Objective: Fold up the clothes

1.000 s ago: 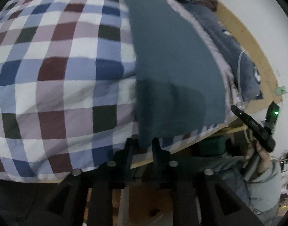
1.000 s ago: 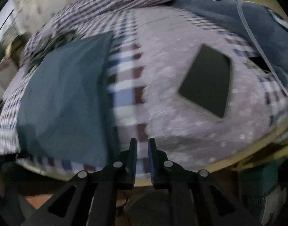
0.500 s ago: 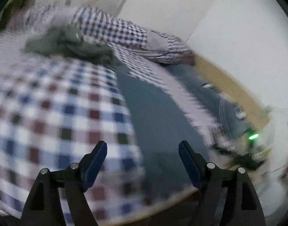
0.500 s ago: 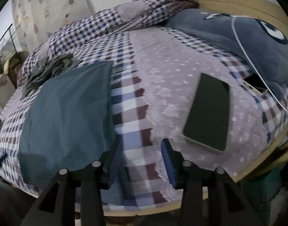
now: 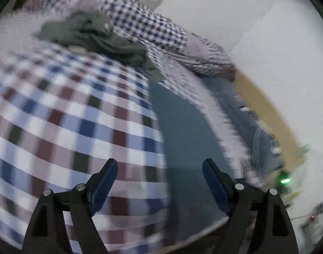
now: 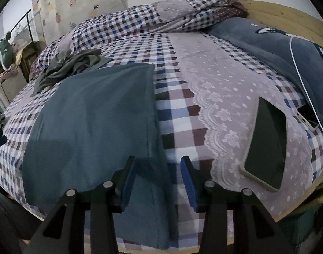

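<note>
Right now my left claw is opening, its 2 blue pads spread wide with nothing pinched; below the gap lie the checked bedspread and the near end of the teal garment, neither touched as far as I can see. My right claw stands about half spread and grips nothing; its left pad hangs over the garment's near right corner and its right pad over checked cloth just beside the edge. In the right wrist view the teal garment lies flat on the bed as a long folded panel, running from the near edge away toward the pillows. To its right, past a strip of checks and a lace-trimmed lilac band, a dark tablet rests on the bedspread, with a phone just beyond it, partly under a navy blanket. Farther back, just off the garment's far left corner, sits a crumpled grey-green garment, and behind it a bunched checked quilt against the wall. The left wrist view is blurred.
</note>
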A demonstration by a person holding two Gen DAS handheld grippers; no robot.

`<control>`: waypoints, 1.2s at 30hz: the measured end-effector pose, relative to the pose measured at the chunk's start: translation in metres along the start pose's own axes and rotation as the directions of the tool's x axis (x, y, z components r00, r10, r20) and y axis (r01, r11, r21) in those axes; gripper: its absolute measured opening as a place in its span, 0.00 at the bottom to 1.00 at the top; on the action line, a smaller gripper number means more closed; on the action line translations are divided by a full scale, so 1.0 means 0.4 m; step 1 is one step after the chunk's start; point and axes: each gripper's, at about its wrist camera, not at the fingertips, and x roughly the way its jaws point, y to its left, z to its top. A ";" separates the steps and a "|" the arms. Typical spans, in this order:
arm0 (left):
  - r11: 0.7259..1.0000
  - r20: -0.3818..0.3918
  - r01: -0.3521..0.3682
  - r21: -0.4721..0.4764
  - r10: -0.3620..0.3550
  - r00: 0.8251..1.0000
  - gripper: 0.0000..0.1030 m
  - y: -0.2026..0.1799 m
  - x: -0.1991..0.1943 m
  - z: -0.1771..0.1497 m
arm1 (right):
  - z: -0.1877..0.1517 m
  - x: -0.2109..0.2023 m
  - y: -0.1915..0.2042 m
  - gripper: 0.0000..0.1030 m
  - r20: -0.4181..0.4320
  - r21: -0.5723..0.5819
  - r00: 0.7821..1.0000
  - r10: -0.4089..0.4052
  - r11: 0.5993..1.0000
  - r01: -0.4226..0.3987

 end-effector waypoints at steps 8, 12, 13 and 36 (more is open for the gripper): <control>0.988 0.102 0.072 0.135 -0.086 0.991 0.99 -0.010 -0.049 -0.033 | 0.016 0.010 0.023 0.44 0.017 -0.022 1.000 0.009 1.000 -0.009; 0.986 0.075 0.017 0.167 -0.030 0.997 0.99 -0.028 -0.042 -0.014 | 0.022 0.003 0.032 0.44 0.030 -0.025 0.999 0.027 0.999 -0.026; 0.987 0.060 0.034 0.158 -0.044 0.997 0.99 -0.031 -0.038 -0.003 | 0.023 0.002 0.035 0.44 0.033 -0.027 0.999 0.032 0.999 -0.031; 0.971 -0.195 0.231 -0.053 -0.237 0.952 0.79 0.077 0.401 0.336 | 0.020 -0.010 0.080 0.45 0.042 -0.076 0.993 0.108 0.992 -0.105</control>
